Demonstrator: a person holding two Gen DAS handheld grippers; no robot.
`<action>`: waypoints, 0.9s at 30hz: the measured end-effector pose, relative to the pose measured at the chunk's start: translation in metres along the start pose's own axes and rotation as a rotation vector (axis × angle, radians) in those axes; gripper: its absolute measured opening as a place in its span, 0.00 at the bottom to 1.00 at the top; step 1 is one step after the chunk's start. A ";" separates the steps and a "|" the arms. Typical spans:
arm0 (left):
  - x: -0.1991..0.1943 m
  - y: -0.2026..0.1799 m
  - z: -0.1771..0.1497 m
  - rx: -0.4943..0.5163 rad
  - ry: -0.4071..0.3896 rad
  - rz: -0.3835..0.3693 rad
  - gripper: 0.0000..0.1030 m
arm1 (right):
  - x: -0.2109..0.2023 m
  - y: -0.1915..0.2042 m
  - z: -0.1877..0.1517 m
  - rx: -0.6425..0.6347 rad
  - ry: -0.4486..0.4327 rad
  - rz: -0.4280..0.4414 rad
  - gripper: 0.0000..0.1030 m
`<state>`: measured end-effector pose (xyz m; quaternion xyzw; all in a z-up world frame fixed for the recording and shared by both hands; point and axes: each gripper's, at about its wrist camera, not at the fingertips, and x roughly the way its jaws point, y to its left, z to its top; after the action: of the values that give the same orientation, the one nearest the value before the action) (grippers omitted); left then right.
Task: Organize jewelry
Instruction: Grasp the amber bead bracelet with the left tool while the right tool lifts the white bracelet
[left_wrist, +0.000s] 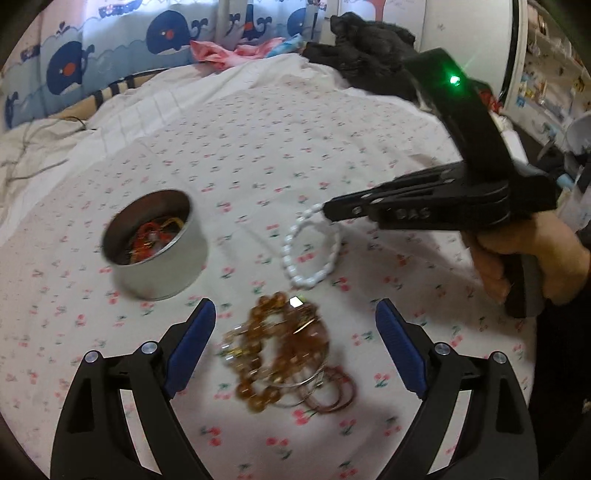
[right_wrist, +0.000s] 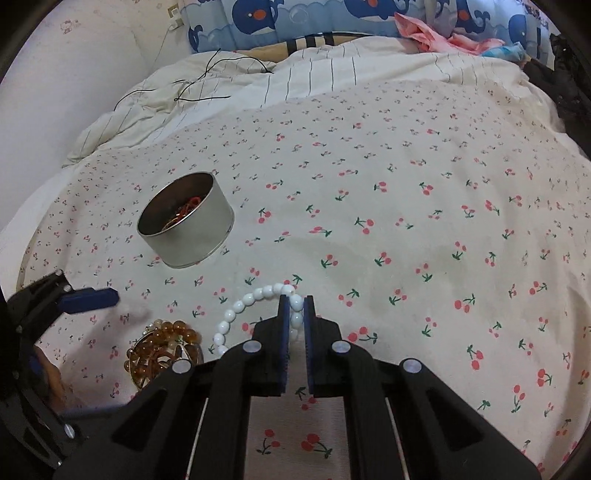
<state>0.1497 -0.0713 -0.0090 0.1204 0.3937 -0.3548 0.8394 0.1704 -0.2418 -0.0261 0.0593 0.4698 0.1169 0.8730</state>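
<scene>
A round metal tin (left_wrist: 155, 245) (right_wrist: 186, 225) stands on the cherry-print sheet with red and gold jewelry inside. My right gripper (right_wrist: 295, 301) (left_wrist: 327, 208) is shut on a white bead bracelet (right_wrist: 236, 312) (left_wrist: 312, 251), which hangs from its tips above the sheet, right of the tin. A pile of amber bead bracelets and thin bangles (left_wrist: 284, 354) (right_wrist: 162, 350) lies in front of the tin. My left gripper (left_wrist: 295, 325) is open and empty, its jaws on either side of the pile; one blue fingertip (right_wrist: 88, 299) shows in the right wrist view.
The cherry-print sheet (right_wrist: 406, 221) covers the bed. A crumpled striped quilt with a black cable (right_wrist: 199, 88) lies at the back left. Whale-print pillows (left_wrist: 166, 33), pink cloth (right_wrist: 436, 33) and dark clothing (left_wrist: 369, 48) sit along the far edge.
</scene>
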 end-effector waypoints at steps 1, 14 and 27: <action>0.001 0.003 0.000 -0.018 -0.009 -0.021 0.82 | 0.001 -0.001 0.000 0.004 0.005 0.001 0.08; 0.023 -0.012 -0.009 0.026 0.061 -0.047 0.35 | 0.011 -0.003 -0.002 0.021 0.045 -0.010 0.09; 0.006 0.022 -0.004 -0.109 0.033 -0.074 0.04 | 0.025 0.002 -0.006 -0.010 0.071 -0.039 0.16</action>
<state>0.1650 -0.0560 -0.0178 0.0658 0.4303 -0.3617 0.8244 0.1784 -0.2329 -0.0494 0.0417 0.5011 0.1043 0.8581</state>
